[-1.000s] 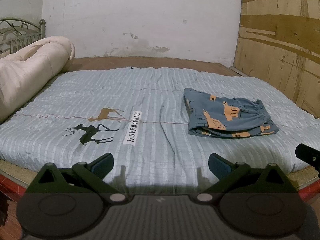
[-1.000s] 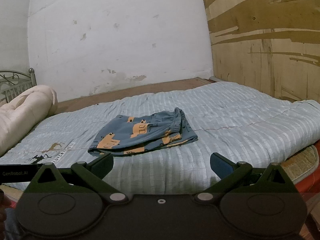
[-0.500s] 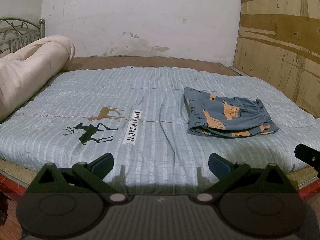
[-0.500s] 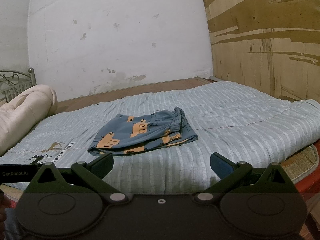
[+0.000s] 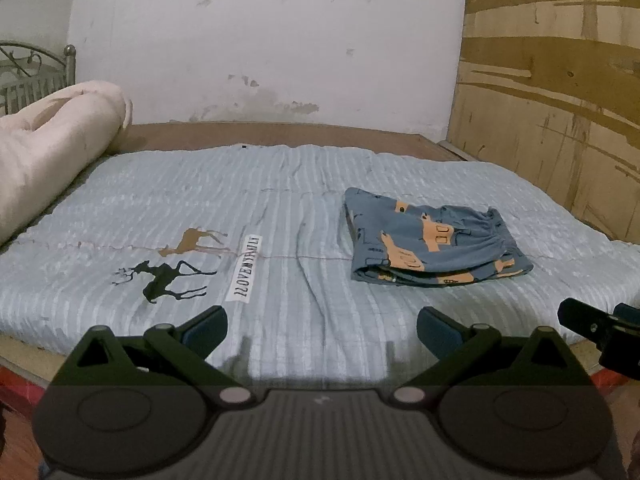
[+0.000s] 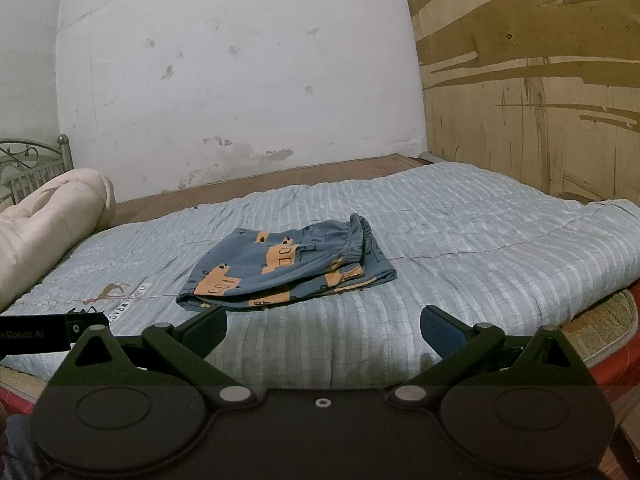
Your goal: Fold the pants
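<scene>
Blue cotton pants (image 5: 434, 248), printed with orange vehicles, lie folded in a compact stack on the pale striped quilt (image 5: 280, 200) of the bed. From your left hand-held gripper (image 5: 322, 326) they sit ahead and to the right; from your right hand-held gripper (image 6: 323, 326) ahead and slightly left, nearer. Both hold nothing, jaws spread wide. The stack's long axis runs roughly left-right. Its underside layers are hidden, so fold neatness is uncertain.

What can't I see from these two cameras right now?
- Pants: inner folded layers hidden under the top layer, both views.
- Right gripper in the left wrist view: cut off by the frame edge.
- Quilt label text: too small to read.
- Bed's near edge: hidden behind the gripper bodies.
</scene>
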### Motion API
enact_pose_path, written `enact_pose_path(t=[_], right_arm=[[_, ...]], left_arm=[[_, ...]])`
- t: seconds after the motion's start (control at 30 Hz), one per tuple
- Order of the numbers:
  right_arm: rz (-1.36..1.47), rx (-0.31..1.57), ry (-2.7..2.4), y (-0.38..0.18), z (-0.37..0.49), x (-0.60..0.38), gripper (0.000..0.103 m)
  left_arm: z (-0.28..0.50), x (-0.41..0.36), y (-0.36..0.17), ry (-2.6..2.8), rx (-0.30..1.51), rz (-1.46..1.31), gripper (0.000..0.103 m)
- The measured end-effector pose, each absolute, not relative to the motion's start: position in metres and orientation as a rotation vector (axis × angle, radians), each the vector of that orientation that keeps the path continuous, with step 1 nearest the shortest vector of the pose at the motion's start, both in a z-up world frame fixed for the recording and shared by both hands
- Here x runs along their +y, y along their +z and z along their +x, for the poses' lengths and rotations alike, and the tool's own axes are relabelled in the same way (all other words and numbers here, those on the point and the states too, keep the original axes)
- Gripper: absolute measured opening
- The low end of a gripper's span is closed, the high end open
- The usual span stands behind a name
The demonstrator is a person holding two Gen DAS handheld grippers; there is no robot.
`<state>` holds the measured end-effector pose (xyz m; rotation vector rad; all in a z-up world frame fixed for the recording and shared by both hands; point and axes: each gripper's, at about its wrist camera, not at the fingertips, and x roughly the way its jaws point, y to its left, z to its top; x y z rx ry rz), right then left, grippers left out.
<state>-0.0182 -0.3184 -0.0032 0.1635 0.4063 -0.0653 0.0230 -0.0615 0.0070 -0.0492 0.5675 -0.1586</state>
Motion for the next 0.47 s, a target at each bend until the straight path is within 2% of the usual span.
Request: enact_pose_path(t=[0.47], right_arm=[[0.162, 0.410, -0.063, -0.0047, -0.0181, -0.3182, 0.102]], left_arm=[[0.0232, -0.0610, 0.0061, -0.155, 0.567, -0.049, 0.102]])
